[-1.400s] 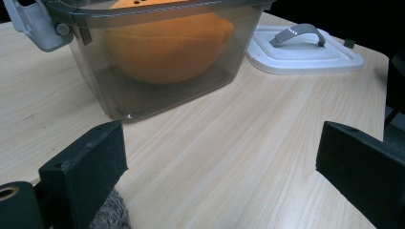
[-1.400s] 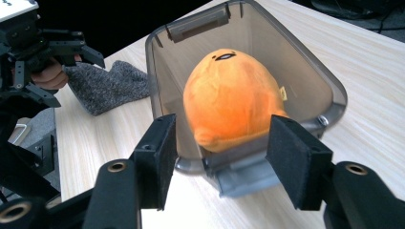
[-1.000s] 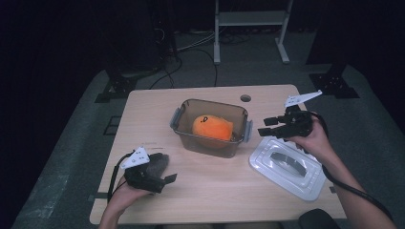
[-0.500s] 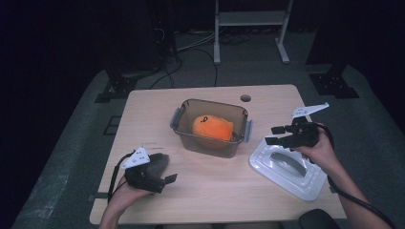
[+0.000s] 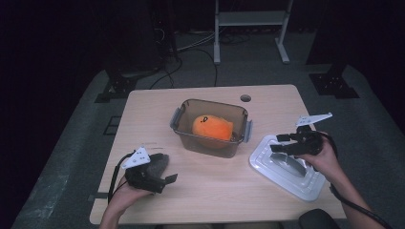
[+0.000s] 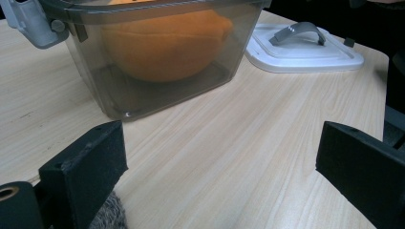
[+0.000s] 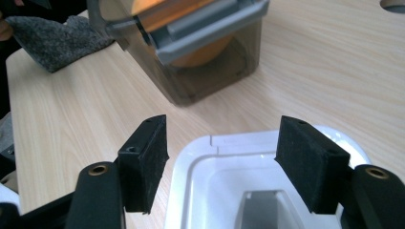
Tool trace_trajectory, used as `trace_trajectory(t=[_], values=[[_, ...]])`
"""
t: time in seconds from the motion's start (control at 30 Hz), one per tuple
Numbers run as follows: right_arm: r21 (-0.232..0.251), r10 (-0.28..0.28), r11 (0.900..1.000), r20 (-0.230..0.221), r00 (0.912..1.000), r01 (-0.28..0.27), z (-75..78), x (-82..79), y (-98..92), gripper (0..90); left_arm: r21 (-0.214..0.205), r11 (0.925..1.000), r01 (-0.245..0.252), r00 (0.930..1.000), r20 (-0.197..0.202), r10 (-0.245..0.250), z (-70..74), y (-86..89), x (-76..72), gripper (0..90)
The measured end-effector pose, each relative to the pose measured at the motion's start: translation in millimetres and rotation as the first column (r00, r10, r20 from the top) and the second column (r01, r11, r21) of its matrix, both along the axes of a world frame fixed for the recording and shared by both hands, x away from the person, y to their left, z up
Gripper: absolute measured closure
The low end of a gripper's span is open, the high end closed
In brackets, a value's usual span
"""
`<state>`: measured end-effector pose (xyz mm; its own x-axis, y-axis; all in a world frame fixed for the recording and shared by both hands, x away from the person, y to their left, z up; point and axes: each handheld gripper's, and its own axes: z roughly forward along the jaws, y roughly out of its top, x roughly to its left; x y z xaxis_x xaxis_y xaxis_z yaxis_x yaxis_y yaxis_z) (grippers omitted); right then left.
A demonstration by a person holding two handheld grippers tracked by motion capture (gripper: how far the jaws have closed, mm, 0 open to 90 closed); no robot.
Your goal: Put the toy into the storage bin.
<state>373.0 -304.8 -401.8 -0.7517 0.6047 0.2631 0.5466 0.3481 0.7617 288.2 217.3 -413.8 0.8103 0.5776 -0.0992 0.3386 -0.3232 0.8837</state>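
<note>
Right hand-held gripper (image 5: 282, 143) open, over white lid (image 5: 286, 168), handle below

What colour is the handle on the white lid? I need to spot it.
Grey; the handle on the lid shows best in the left gripper view.

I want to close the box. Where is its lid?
In the high view the white lid lies on the table's right side, beside the box, under the right gripper.
</note>
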Motion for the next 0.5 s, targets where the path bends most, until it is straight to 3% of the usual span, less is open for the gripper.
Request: trace_trajectory(t=[0.5], values=[[-0.04,-0.029,0.9988,-0.002,0.9996,0.029,-25.5,-10.7,-15.2,34.4,-0.003,1.0,0.0,1.0,-0.004,0.0,-0.9,-0.5,0.1,2.6]])
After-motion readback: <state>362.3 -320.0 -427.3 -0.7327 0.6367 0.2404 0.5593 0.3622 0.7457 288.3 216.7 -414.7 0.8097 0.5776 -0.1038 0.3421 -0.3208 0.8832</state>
